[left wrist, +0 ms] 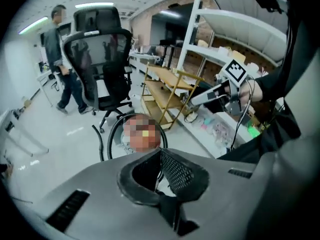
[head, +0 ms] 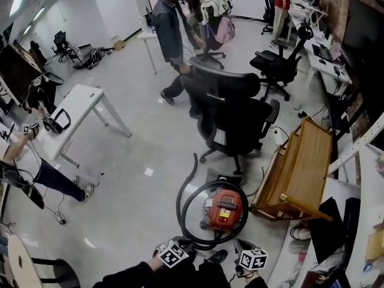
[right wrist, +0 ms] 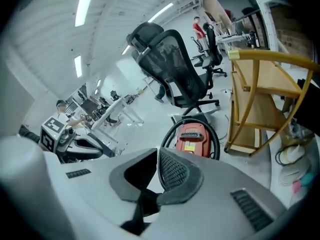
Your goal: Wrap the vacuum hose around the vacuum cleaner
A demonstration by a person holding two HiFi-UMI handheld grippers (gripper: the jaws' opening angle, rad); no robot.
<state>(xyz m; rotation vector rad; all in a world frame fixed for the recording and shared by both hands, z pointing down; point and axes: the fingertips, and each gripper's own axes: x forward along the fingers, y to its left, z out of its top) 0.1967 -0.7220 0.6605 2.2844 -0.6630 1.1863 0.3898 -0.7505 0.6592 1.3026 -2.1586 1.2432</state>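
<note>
Across the pale grey office floor (head: 132, 185), in front of a black mesh swivel chair (head: 231, 110) and just beside a wooden shelf rack (head: 303, 173), we see the red canister vacuum cleaner (head: 225, 209). Its black vacuum hose (head: 181, 206) is looped around it, with one end trailing toward the chair. Our left gripper (left wrist: 159, 159) and right gripper (right wrist: 157, 161) hang above it, each with its fingers pressed together on nothing.

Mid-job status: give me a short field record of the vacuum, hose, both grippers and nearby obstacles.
vacuum: red canister vacuum cleaner, on the floor
hose: black flexible hose, looped around the vacuum cleaner, one end free
left gripper: shut, empty
right gripper: shut, empty
nearby: black mesh office chair behind; tilted wooden shelf unit beside
</note>
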